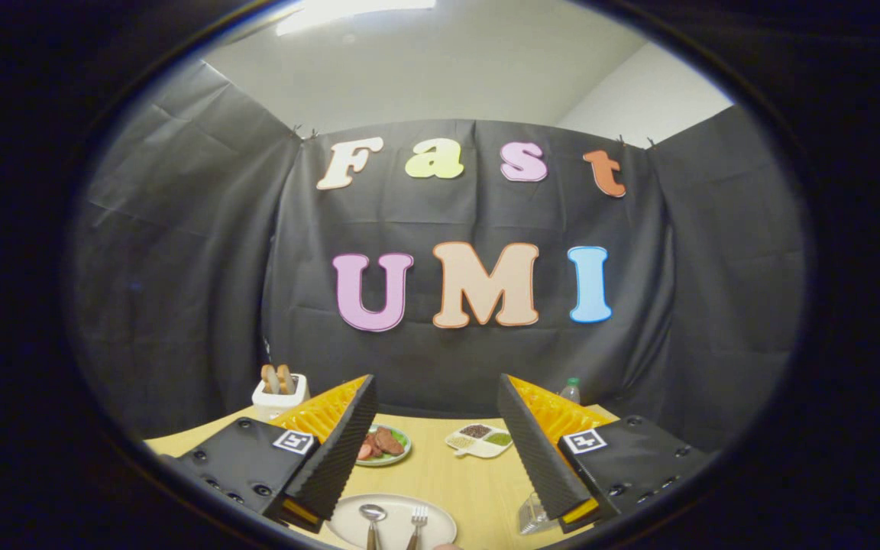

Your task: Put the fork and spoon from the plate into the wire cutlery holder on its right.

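Observation:
A white plate (394, 519) lies on the wooden table between and just below my fingers. On it rest a spoon (372, 515) on the left and a fork (418, 519) on the right, heads pointing away from me. The wire cutlery holder (533, 516) stands to the plate's right, partly hidden behind my right finger (539, 451). My gripper (440, 451) is open and holds nothing, raised above the plate with a wide gap between the fingers.
Beyond the fingers sit a small plate of sliced meat (383, 445) and a white divided dish of condiments (480, 440). A white toaster with bread (279, 389) stands at the back left, a bottle (571, 390) at the back right.

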`<state>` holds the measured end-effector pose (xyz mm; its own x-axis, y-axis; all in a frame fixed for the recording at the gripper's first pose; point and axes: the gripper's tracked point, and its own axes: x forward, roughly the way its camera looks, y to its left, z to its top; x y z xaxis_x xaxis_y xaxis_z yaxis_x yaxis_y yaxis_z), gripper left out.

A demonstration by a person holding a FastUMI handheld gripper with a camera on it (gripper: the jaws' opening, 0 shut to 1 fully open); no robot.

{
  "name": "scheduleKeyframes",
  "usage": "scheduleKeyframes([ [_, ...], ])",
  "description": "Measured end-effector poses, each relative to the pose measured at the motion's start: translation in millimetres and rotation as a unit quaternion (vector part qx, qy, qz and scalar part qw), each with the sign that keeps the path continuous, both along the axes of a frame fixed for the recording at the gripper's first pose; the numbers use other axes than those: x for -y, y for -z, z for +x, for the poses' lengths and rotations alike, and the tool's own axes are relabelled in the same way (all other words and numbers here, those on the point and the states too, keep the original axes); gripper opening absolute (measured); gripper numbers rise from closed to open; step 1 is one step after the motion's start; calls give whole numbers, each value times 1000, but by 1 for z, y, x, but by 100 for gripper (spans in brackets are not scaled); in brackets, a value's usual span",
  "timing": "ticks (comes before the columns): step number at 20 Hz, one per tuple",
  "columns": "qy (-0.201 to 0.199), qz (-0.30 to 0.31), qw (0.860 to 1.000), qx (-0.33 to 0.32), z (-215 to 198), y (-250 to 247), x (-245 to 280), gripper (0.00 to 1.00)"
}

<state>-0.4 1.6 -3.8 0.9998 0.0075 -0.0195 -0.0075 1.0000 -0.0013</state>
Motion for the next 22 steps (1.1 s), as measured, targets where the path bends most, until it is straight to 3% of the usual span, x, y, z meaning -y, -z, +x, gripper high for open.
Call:
scheduleKeyframes([
  [22, -17, -2, 1000, -13, 5, 6, -7, 100],
])
